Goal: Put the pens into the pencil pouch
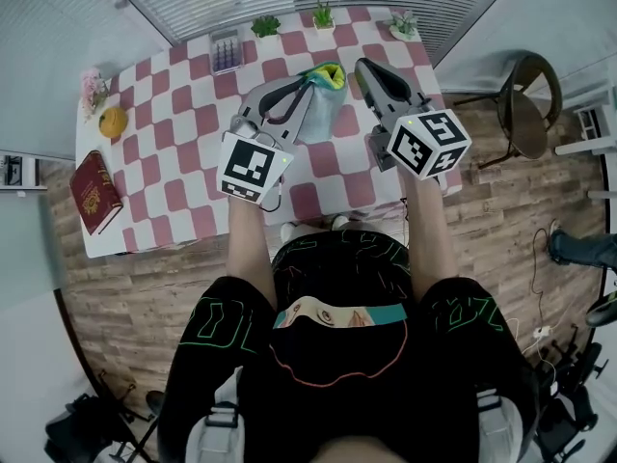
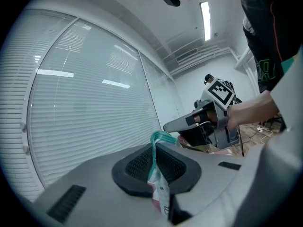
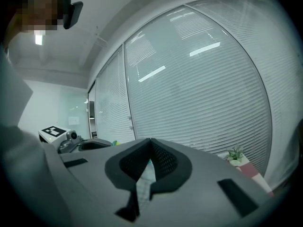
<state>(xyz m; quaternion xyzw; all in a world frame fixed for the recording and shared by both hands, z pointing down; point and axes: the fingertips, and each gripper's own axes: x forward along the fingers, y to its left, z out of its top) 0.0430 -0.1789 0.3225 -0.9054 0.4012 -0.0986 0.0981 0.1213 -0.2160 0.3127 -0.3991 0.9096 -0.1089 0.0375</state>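
Note:
The pencil pouch is pale and see-through with a teal rim and yellow at its mouth. It hangs over the middle of the checkered table. My left gripper is shut on the teal rim, which runs up between its pads. My right gripper stands just right of the pouch's mouth, shut, with nothing between its pads. From the left gripper view, the right gripper points toward the pouch. A clear holder with what look like several pens stands at the table's back.
A dark red book, a yellow ball and pink flowers lie along the table's left side. Small potted plants line the back edge below the window blinds. A round stool stands to the right of the table.

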